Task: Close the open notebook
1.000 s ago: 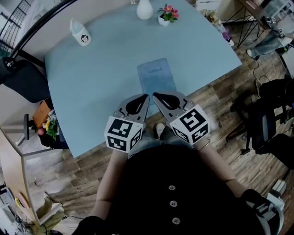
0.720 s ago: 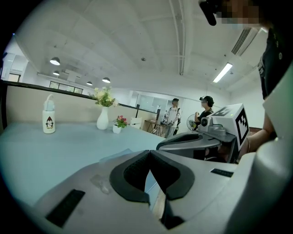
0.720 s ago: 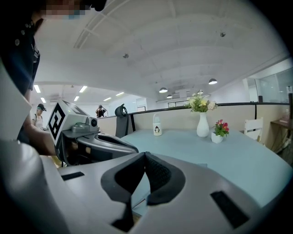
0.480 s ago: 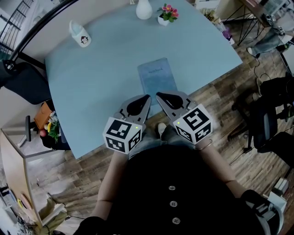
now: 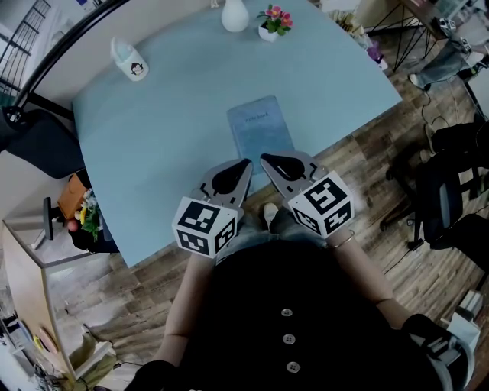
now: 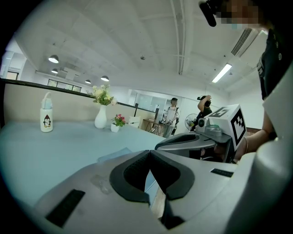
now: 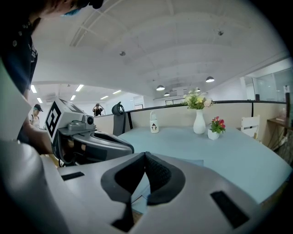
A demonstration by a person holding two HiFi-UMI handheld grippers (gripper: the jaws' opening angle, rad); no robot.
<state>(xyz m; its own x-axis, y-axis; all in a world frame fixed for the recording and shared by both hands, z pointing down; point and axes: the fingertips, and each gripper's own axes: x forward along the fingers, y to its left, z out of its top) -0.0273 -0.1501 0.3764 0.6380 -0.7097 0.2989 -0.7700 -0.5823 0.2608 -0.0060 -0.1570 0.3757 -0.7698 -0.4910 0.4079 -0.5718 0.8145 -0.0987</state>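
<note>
Lying flat, notebook [image 5: 261, 131] runs lengthwise away from left tool [image 5: 244, 163] and right tool [image 5: 265, 159], both closed.

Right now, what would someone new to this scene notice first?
The two grippers with marker cubes stand out: the left gripper and right gripper sit side by side at the near edge of the pale blue table, both shut and empty. Just beyond them a blue notebook lies closed. A white vase, flower pot and penguin bottle stand toward the far edge.

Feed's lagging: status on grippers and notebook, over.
Left gripper shut, empty. Right gripper shut, empty. Notebook flat on table, looks closed. Nothing in the way.
</note>
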